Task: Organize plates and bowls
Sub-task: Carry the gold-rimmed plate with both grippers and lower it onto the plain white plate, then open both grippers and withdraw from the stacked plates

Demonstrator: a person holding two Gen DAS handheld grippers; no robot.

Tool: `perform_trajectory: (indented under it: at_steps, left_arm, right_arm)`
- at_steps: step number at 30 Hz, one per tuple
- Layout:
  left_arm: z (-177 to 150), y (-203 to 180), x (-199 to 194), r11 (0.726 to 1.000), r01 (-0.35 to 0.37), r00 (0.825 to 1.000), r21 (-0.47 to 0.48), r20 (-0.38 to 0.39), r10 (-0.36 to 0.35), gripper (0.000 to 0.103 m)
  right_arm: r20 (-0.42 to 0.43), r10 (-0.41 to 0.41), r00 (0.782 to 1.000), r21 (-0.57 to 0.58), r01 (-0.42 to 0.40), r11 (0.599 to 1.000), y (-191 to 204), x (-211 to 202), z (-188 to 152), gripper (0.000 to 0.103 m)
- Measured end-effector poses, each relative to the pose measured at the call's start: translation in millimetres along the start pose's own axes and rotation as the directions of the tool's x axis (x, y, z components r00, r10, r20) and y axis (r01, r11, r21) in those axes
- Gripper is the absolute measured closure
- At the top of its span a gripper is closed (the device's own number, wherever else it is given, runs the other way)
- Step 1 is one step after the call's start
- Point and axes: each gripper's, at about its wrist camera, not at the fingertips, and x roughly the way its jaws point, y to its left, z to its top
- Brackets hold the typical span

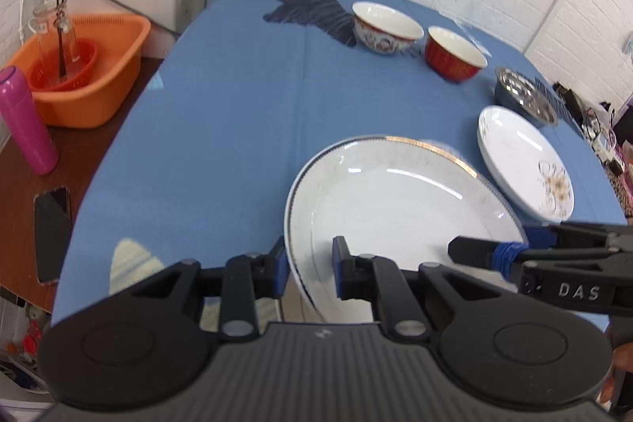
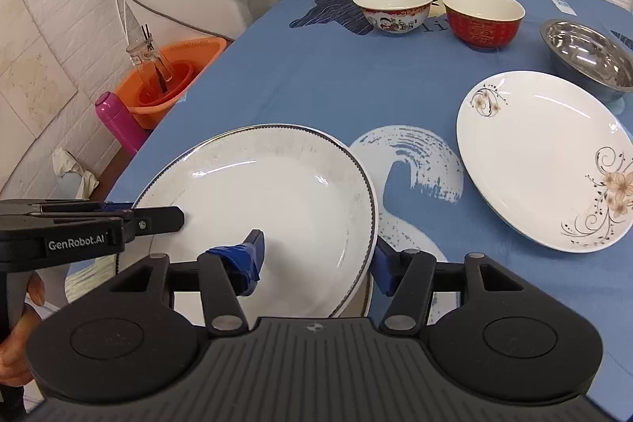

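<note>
1. The left gripper (image 1: 308, 265) straddled the near rim of the large plate (image 1: 395, 200), jaws parted with gaps at both pads.
2. The right gripper (image 2: 318, 263) likewise bracketed that rim; contact was unclear.
3. Its near edge was hidden behind both grippers.
4. The flowered plate (image 2: 542, 161) lay apart on the tablecloth (image 2: 316, 78).

Left gripper (image 1: 309, 265) and right gripper (image 2: 316, 260) face each other, low and level. Fingers of both stand parted.

White dark-rimmed plate (image 2: 277, 192), perhaps gilt-edged; white floral plate (image 2: 542, 161); red bowl (image 2: 480, 16); blue cloth-covered worktop (image 2: 316, 78).
</note>
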Motion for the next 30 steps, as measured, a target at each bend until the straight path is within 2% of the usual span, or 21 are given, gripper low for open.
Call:
perform_trajectory:
  at_steps: [4,9,13,16,18,20,23,27,30]
  left_arm:
    - [-17.0,-0.3,1.1,0.999,0.035,0.999,-0.014,-0.032,-0.035,0.092]
    - [-26.0,0.4,-6.7,0.999,0.046,0.999,0.003,-0.002,-0.046,0.092]
    - [-25.5,5.5,-7.0,0.997,0.076,0.997,-0.006,0.001,-0.076,0.09]
    - [-24.8,10.4,-7.1,0.994,0.11,0.994,-0.026,0.001,-0.11,0.073]
    - [-24.6,14.8,-8.7,0.987,0.156,0.988,-0.047,-0.011,-0.157,0.054]
    - [-24.4,16.1,-10.8,0.98,0.19,0.981,-0.055,-0.019,-0.191,0.046]
    - [-23.4,16.0,-15.5,0.977,0.209,0.977,-0.05,-0.03,-0.211,0.041]
    - [-18.9,20.8,-18.6,0.971,0.233,0.97,-0.053,-0.061,-0.236,0.04]
    - [-17.4,23.2,-19.2,0.964,0.265,0.959,-0.034,-0.097,-0.267,0.037]
  right_arm:
    - [0.008,-0.016,1.0,0.019,0.016,1.0,-2.9,-2.6,-10.9,0.059]
    - [-0.017,-0.017,1.0,-0.016,0.017,1.0,1.2,1.7,-26.9,0.059]
    - [-0.02,-0.027,0.999,-0.02,0.027,0.999,3.3,4.9,-25.9,0.058]
    - [-0.036,-0.019,0.999,-0.036,0.018,0.999,3.1,8.1,-25.3,0.058]
    - [-0.042,-0.013,0.999,-0.037,0.012,0.999,2.8,9.9,-25.8,0.058]
    - [-0.043,-0.007,0.999,-0.037,0.005,0.999,1.9,10.4,-25.8,0.058]
    - [-0.052,-0.005,0.999,-0.041,0.002,0.999,2.2,12.5,-25.1,0.058]
    - [-0.058,-0.007,0.998,-0.044,0.004,0.999,3.3,15.2,-24.7,0.059]
    - [-0.061,-0.002,0.998,-0.046,0.0,0.999,2.2,15.1,-24.3,0.059]
